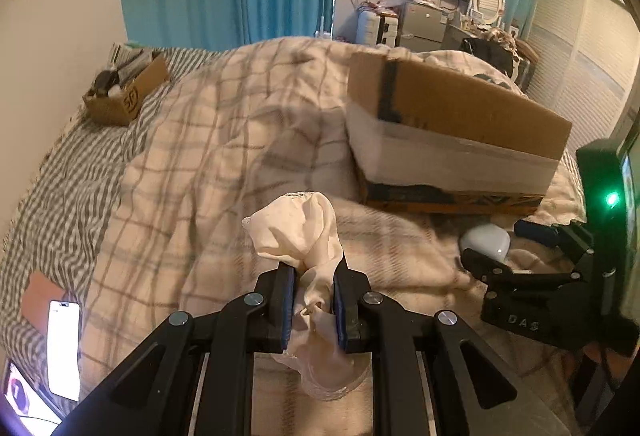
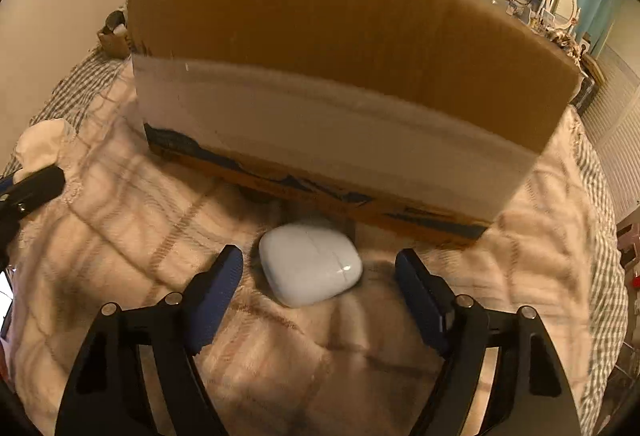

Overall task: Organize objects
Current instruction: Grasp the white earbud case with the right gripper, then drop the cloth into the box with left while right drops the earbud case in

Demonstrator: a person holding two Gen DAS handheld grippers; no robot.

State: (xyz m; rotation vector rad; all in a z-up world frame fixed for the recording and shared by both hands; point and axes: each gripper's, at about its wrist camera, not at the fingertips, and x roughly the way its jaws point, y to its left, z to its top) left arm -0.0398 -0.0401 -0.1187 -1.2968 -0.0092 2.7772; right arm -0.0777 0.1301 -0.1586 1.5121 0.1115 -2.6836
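— While the left gripper (image 1: 314, 300) is clamped, what is between its jaws?

— A crumpled cream cloth (image 1: 298, 232) with a lace edge. The blue pads press on it from both sides; it bunches above the jaws and hangs below them, over the checked blanket (image 1: 208, 140) on the bed.

— And the right gripper (image 2: 319, 276)?

— Its jaws stand apart, one on each side of a small white case (image 2: 310, 266) that lies on the blanket. The pads do not touch the case; there is a gap on both sides. It is a rounded, glossy case with a seam across it.

— Where is the case relative to the box?

— Just in front of the large cardboard box (image 2: 340, 48), near its lower edge. The box sits on the blanket, with a pale band across its front and dark blue tape along the bottom.

— Anything else on the bed?

— A smaller cardboard box (image 1: 128, 92) holding mixed items, well apart near the far corner on the striped sheet (image 1: 52, 204). A lit phone (image 1: 64, 348) lies at the near left edge.
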